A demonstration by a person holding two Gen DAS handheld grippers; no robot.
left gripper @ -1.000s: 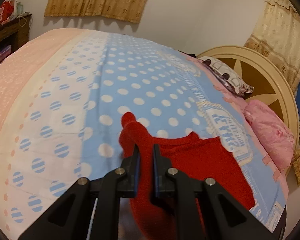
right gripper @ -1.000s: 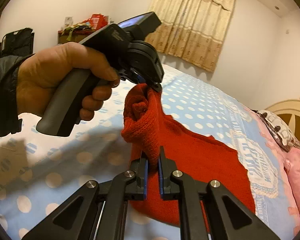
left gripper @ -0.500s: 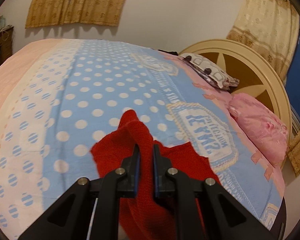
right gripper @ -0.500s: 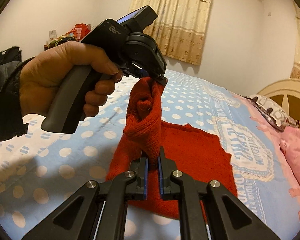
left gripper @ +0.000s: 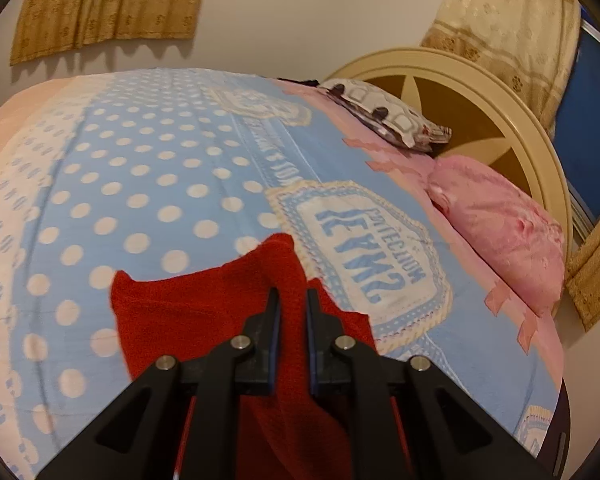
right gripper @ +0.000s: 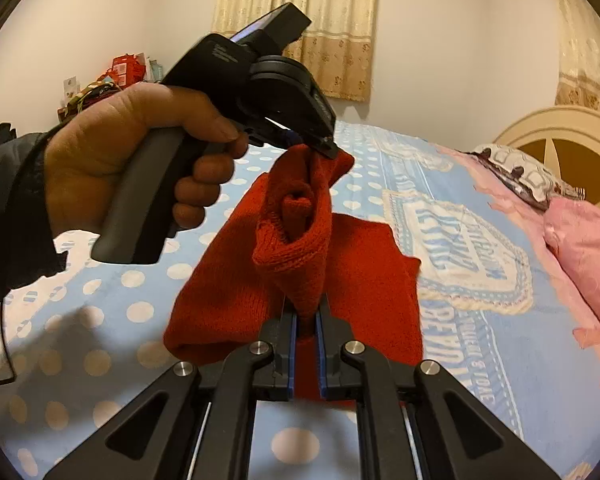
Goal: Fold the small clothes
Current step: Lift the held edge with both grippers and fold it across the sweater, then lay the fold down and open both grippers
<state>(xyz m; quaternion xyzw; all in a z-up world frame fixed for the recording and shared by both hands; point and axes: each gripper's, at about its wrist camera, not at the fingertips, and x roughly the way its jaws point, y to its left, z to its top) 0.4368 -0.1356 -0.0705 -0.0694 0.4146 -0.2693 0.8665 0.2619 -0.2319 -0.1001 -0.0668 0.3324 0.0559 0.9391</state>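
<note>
A red knitted garment (right gripper: 228,292) lies partly on the blue polka-dot bed cover (right gripper: 148,272), with one edge lifted. My right gripper (right gripper: 307,312) is shut on a bunched fold of that edge. My left gripper (right gripper: 326,148), held by a hand (right gripper: 112,160) in the right wrist view, pinches the same raised edge farther away. Seen from the left wrist, the left gripper (left gripper: 292,300) is shut on the red knit (left gripper: 188,312), which hangs between and below its fingers. The rest of the garment spreads flat on the cover beneath both grippers.
A pink pillow (left gripper: 500,232) and a patterned pillow (left gripper: 384,116) lie by the cream headboard (left gripper: 500,96) on the right. Curtains (right gripper: 300,20) hang on the far wall. A cluttered shelf (right gripper: 112,76) stands at the left. A dark cable (right gripper: 4,344) runs beside the sleeve.
Both grippers have carried the lifted red edge across the bed toward the headboard side. The garment's flat part now lies more to the left under them.
</note>
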